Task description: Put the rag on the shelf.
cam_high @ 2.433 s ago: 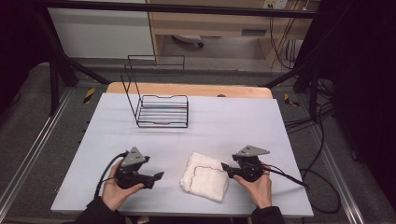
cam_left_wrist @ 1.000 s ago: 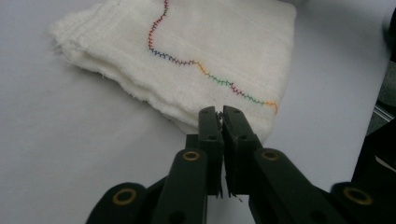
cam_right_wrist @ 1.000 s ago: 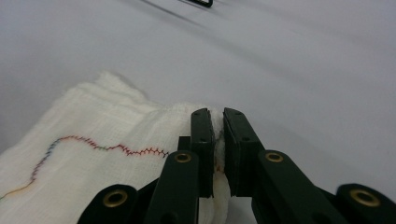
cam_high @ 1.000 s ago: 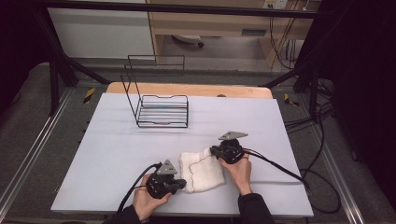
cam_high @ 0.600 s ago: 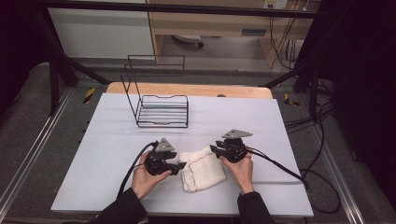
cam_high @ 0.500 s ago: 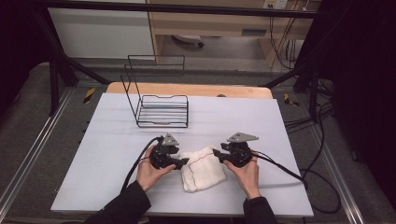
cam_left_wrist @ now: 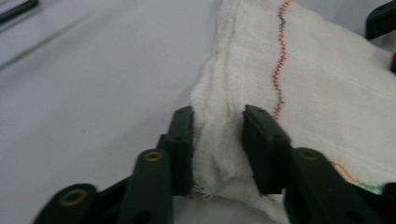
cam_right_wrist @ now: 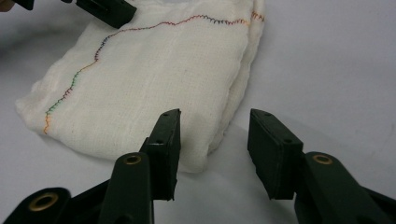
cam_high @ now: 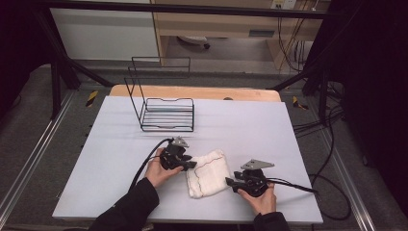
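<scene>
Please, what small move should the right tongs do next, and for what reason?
Probably ease the right tongs forward and close them on the near corner of the folded white cloth. Their jaws stand open with that corner just between them, not yet pinched, while the left tongs have the cloth's opposite edge bunched between their jaws. A second grip would let both lift it.

The left tool (cam_high: 188, 164), held low in the left hand (cam_high: 159, 172), has its jaws closed on a bunched fold, while the right tool (cam_high: 232, 182), in the right hand (cam_high: 260, 197), rests with jaws spread apart.
</scene>
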Demonstrator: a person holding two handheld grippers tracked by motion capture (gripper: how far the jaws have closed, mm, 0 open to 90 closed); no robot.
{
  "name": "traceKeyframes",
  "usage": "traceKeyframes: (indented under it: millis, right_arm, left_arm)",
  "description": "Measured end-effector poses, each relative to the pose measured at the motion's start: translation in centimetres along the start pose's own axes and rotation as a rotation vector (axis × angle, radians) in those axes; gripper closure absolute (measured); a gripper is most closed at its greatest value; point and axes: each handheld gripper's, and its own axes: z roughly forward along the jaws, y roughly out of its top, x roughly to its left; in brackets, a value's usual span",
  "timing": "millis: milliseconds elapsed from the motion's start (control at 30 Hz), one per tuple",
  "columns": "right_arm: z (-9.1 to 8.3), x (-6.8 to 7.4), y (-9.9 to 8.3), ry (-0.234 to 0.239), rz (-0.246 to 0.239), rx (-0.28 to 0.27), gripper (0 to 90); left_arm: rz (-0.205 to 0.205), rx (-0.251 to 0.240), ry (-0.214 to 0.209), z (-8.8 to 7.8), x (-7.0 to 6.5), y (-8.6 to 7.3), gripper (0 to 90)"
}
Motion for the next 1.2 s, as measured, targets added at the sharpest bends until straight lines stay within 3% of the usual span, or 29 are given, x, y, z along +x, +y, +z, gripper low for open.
traceKeyframes:
  millis: [133, 267, 367, 533, 800, 933, 1000, 1133, 1200]
  right_arm:
    - [0.5, 0.1, -0.2, 0.032, 0.056, 0.007, 66.5]
    - [0.6, -0.1, 0.1, 0.073, 0.082, 0.021, 79.6]
    - [0.6, -0.3, 0.6, 0.091, 0.086, 0.036, 83.9]
    - [0.9, -0.6, 2.3, 0.063, 0.035, 0.012, 84.6]
    - [3.8, -0.1, 4.7, 0.059, -0.095, 0.001, 84.4]
    - [4.7, -0.2, 4.6, 0.055, -0.117, -0.005, 83.4]
    - [4.5, -0.2, 4.6, 0.051, -0.116, -0.011, 80.1]
    - [3.4, -0.4, 4.5, 0.046, -0.102, -0.066, 63.0]
    - [2.7, -0.7, 4.2, 0.040, -0.090, -0.091, 54.7]
  left_arm:
    - [-0.002, 0.003, 0.007, -0.2, -0.2, 0.0, 77.4]
    - [-0.003, -0.005, 0.047, -0.6, -0.8, -0.2, 80.0]
    - [-0.008, -0.012, 0.065, -1.6, -1.0, -0.8, 80.4]
    - [-0.039, -0.032, 0.087, -3.8, -1.4, -2.4, 80.4]
    - [-0.073, -0.050, 0.142, -5.7, -3.5, -5.2, 79.8]
    - [-0.065, -0.038, 0.169, -5.5, -3.9, -5.4, 77.4]
    - [-0.058, -0.044, 0.175, -5.5, -3.6, -5.1, 71.9]
    - [-0.030, -0.086, 0.208, -5.7, -2.6, -4.0, 54.1]
    - [-0.034, -0.098, 0.208, -5.4, -1.9, -3.1, 47.0]
